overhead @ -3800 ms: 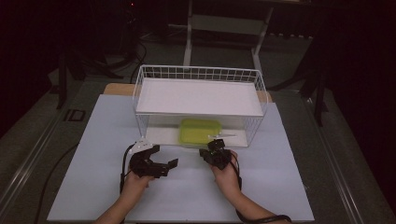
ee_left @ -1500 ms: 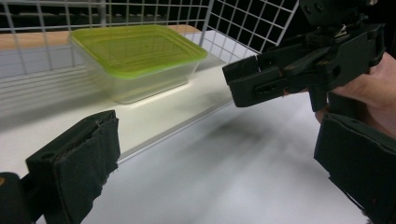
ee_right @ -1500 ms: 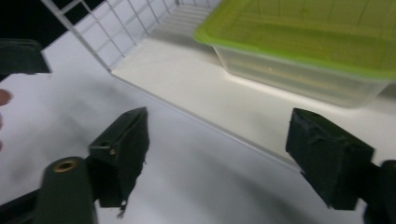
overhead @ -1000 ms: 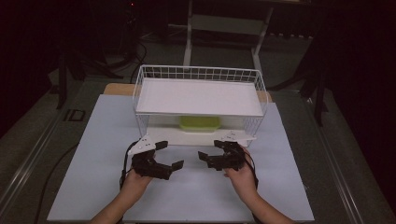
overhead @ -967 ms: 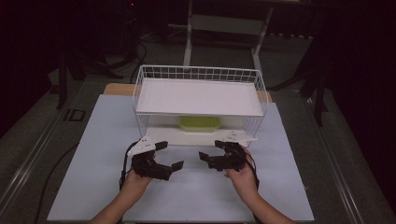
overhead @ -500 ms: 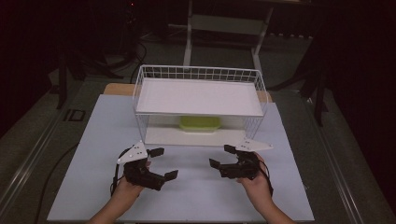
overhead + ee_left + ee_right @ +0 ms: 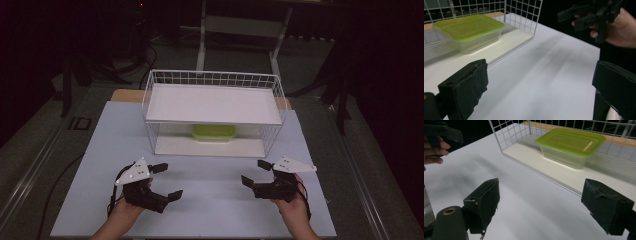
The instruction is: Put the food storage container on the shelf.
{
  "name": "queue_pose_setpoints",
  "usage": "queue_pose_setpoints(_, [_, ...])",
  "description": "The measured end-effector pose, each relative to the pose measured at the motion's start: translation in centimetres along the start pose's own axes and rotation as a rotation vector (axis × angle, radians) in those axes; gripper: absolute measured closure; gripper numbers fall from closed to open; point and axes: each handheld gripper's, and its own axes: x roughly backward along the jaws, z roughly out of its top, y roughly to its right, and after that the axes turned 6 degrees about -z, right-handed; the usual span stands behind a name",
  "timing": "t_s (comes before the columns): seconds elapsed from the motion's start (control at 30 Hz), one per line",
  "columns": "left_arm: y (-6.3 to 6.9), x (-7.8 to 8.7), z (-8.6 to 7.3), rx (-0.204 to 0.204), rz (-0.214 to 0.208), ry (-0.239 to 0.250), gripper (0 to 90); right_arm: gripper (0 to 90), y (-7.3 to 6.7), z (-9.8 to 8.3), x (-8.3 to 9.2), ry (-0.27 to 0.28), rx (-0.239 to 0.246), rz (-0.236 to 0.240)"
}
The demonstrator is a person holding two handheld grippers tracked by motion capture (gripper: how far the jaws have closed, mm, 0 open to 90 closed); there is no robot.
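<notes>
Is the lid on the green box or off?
On. The green lid sits flat across the clear box, covering its whole top, on the wire rack's lower shelf.

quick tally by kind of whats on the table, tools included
Tools: 2, left tool and right tool, both open
Wire racks: 1, white wire rack
Lidded containers: 1, green-lidded container on the rack's lower shelf
Total: 4
</notes>
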Motion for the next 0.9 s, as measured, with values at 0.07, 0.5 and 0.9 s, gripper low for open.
queue_pose_setpoints(0.07, [-0.1, 0.3, -0.3, 0.009, 0.002, 0.002, 1.1, 15.2, 0.2, -0.3, 0.5, 0.003, 0.012, -0.007])
queue_pose_setpoints(0.5, [-0.2, 2.3, -2.7, 0.045, 0.033, -0.013, 1.1, 14.1, 1.5, -2.7, 2.4, -0.017, -0.021, 0.018])
queue_pose_setpoints(0.9, [0.0, 2.0, -4.2, 0.062, 0.02, -0.022, 1.1, 14.1, 1.9, -4.5, 2.6, -0.015, 0.025, 0.04])
